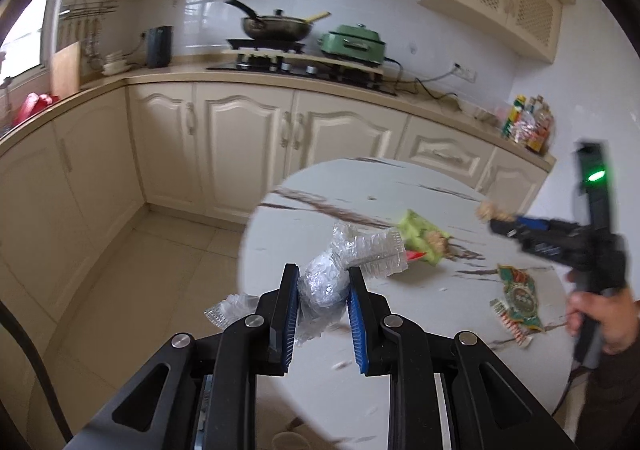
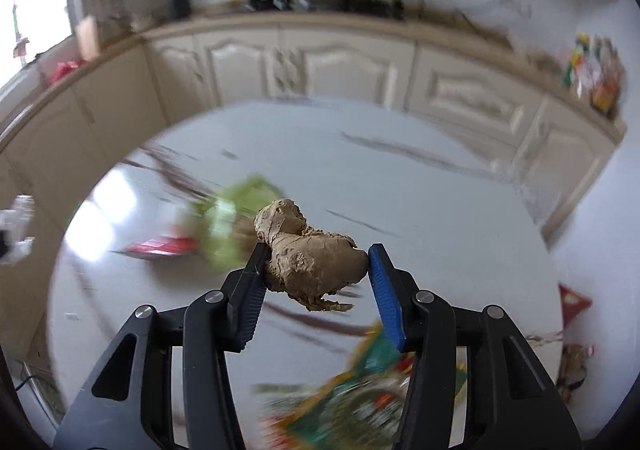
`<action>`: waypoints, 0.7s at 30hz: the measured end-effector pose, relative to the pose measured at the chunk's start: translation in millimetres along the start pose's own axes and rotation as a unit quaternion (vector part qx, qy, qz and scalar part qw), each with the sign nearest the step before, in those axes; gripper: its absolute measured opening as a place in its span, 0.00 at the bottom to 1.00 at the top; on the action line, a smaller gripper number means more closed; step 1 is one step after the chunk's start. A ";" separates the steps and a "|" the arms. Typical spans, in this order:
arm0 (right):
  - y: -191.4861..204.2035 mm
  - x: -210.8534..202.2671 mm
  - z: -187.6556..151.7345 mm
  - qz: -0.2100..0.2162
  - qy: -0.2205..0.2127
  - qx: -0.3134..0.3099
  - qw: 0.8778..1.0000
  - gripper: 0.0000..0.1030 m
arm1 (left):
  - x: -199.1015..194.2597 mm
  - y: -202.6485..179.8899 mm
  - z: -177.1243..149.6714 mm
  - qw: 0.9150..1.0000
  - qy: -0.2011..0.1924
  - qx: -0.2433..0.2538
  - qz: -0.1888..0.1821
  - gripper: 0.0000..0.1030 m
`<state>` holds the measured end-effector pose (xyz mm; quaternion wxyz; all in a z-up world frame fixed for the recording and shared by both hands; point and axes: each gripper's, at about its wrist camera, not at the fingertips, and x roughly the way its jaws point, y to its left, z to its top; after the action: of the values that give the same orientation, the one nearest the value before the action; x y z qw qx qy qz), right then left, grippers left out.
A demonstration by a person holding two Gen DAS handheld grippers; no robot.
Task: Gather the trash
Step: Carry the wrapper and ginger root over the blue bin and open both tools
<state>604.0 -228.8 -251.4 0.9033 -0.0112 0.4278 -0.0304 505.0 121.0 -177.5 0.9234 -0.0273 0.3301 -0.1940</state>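
My left gripper [image 1: 324, 274] is shut on a crumpled clear plastic wrapper [image 1: 324, 284] whose loose end [image 1: 372, 250] trails over the round white marble table [image 1: 320, 210]. My right gripper [image 2: 316, 250] is shut on a knobbly brown piece of ginger [image 2: 308, 258], held above the table [image 2: 440, 210]. From the left wrist view the right gripper [image 1: 500, 216] shows at the right, ginger [image 1: 488, 210] at its tip, held by a person's hand [image 1: 600, 318]. A light green packet [image 1: 420, 234] and a green-and-orange snack wrapper [image 1: 518, 302] lie on the table.
A small red scrap [image 1: 416, 255] lies beside the green packet. Cream kitchen cabinets [image 1: 240, 146] curve behind the table, with a stove and wok [image 1: 276, 26], a green electric pot [image 1: 354, 42] and bottles [image 1: 528, 122] on the counter. Tiled floor [image 1: 152, 270] lies to the left.
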 end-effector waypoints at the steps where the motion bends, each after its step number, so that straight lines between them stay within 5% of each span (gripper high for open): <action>1: 17.3 -14.9 3.5 0.010 -0.016 -0.011 1.000 0.46 | -6.9 9.4 -4.0 1.000 0.000 -0.005 0.007 0.19; 6: 119.7 -58.4 13.9 0.087 -0.069 -0.078 0.991 0.46 | -40.7 68.1 -32.8 0.998 0.003 -0.042 0.044 0.19; 10: 220.5 -55.9 5.3 0.160 -0.070 -0.135 0.975 0.46 | -50.0 122.2 -61.4 0.993 0.034 -0.079 0.082 0.19; 14: 314.6 -16.3 -22.4 0.202 -0.024 -0.187 0.961 0.46 | -44.2 170.4 -93.3 0.984 0.079 -0.124 0.098 0.19; 21: 382.9 96.0 -85.4 0.188 0.088 -0.220 0.953 0.46 | 13.5 228.5 -164.1 0.963 0.186 -0.170 0.090 0.19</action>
<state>616.0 147.7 -397.4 0.8264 -0.1258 0.4964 0.2342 490.5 339.6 -354.5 0.8411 -0.1177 0.5253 -0.0528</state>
